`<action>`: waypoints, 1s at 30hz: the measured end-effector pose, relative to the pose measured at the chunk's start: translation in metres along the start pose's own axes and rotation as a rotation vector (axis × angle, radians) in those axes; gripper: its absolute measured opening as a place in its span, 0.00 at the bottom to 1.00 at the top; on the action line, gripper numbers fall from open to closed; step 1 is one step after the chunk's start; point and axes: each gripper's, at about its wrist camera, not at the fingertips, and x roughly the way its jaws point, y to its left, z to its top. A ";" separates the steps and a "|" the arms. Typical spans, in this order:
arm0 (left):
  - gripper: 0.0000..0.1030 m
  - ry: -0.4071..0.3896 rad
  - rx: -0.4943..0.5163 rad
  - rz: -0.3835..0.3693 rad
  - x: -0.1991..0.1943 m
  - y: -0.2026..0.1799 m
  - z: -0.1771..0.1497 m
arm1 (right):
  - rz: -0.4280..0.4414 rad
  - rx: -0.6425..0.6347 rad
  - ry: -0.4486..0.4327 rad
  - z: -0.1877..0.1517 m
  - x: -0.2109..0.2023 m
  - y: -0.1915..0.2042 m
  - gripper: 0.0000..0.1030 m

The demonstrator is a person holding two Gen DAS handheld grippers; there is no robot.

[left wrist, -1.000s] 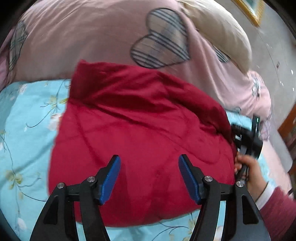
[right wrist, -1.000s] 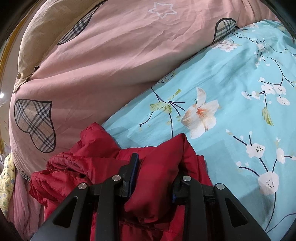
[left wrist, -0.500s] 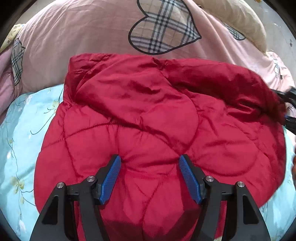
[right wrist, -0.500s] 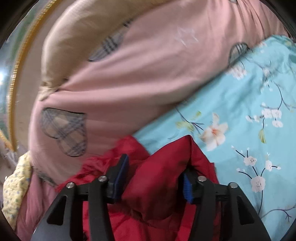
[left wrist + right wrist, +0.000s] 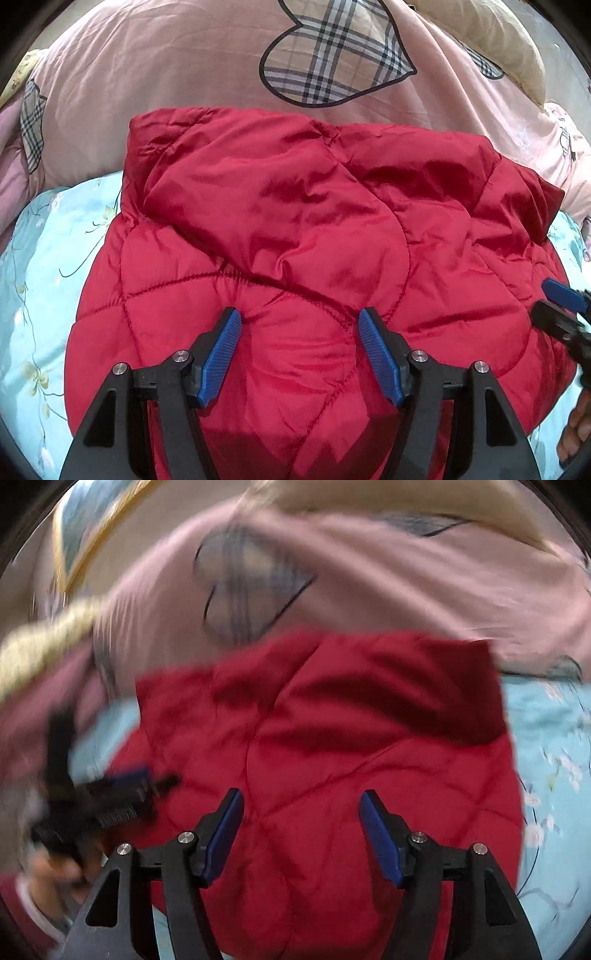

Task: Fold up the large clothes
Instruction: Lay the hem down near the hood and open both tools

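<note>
A red quilted jacket (image 5: 303, 251) lies folded in a rounded bundle on the light blue floral bedsheet (image 5: 44, 258). My left gripper (image 5: 299, 350) is open and empty, just above the jacket's near part. My right gripper (image 5: 301, 830) is open and empty above the same jacket (image 5: 332, 746); its view is blurred by motion. The right gripper's blue tip shows at the right edge of the left wrist view (image 5: 561, 295). The left gripper shows at the left of the right wrist view (image 5: 110, 797).
A pink duvet (image 5: 184, 66) with plaid hearts is piled behind the jacket. A beige pillow (image 5: 491, 40) lies on it at the back right. The floral sheet (image 5: 550, 768) extends to the right of the jacket. A gold picture frame (image 5: 85, 542) hangs behind.
My right gripper let go of the red jacket fold, opened and swung back over the bundle. The folded part now lies flat on the jacket. My left gripper stayed open.
</note>
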 end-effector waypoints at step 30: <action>0.70 0.008 -0.180 0.010 0.014 0.073 0.051 | -0.050 0.534 0.034 0.018 0.064 -0.158 0.68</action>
